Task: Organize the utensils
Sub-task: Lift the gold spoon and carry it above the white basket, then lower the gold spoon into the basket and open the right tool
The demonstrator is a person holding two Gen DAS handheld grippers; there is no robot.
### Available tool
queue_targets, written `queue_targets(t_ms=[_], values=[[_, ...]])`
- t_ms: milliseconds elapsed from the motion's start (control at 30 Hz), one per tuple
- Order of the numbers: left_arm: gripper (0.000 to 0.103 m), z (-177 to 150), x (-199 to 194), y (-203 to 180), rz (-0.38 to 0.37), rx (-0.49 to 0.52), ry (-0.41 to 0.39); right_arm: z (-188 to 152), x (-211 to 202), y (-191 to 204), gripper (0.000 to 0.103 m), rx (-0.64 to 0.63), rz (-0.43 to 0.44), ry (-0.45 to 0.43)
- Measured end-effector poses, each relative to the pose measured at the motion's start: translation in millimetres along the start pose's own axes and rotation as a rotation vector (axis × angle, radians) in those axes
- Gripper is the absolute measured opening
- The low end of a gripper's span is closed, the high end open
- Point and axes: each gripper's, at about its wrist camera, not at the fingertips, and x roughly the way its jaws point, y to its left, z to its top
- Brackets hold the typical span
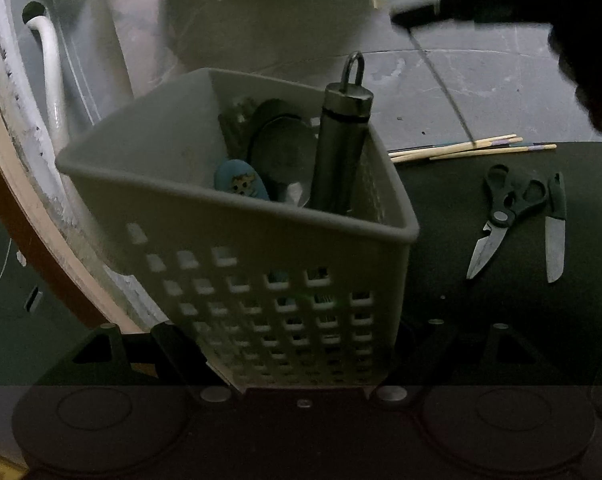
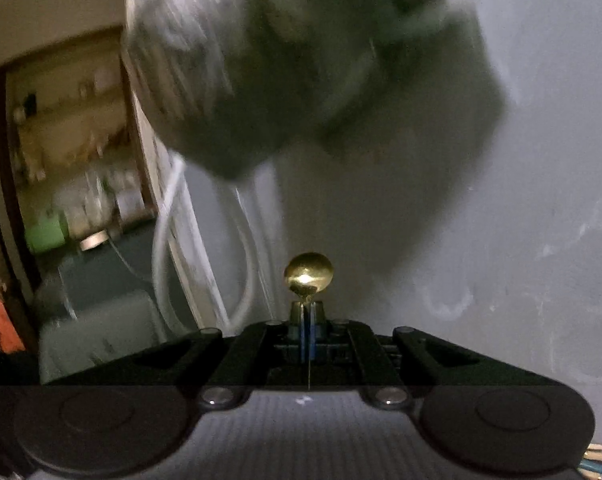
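In the left wrist view the left gripper (image 1: 301,364) clasps the lower wall of the basket (image 1: 237,216), which stands tilted on the dark table (image 1: 481,320) and already holds a metal tool (image 1: 341,148) and spoons. Chopsticks (image 1: 473,148), scissors (image 1: 501,216) and a knife (image 1: 555,232) lie on the table to its right, apart from it. The right gripper (image 1: 405,16) shows blurred above them, a thin handle slanting down from it. In the right wrist view the right gripper (image 2: 307,316) is clenched on a gold spoon (image 2: 309,274), bowl poking out beyond the tips, the wall behind smeared. To drop it in well, I judge, bring the spoon over the basket's open top, turn it upright, lower it clear of the tool, and only then release, the left keeping the basket steady.
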Motion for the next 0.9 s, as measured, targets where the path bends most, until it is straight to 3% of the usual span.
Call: queue_targets(t_ms=[267,433,633,900], values=[[0.084,0.7,0.7,-2.2,-0.003,0.017,-0.01,44.7,-30.2,51.2,0.003,-0.013,0.141,-0.227],[0.084,-0.1,0.6,-2.5,-0.006,0.023,-0.014,49.4,-22.6,81.8,0.003,0.03,0.25,-0.3],[0.084,-1.5,-0.3,-1.1,-0.007,0.027,-0.018,27.2,8.4,103.3,0.003,0.041,0.223,-0.286],[0.084,-3.6,-2.3,0.0,-0.007,0.027,-0.023,-25.5,25.1,121.5,0.004,0.006,0.168,-0.122]])
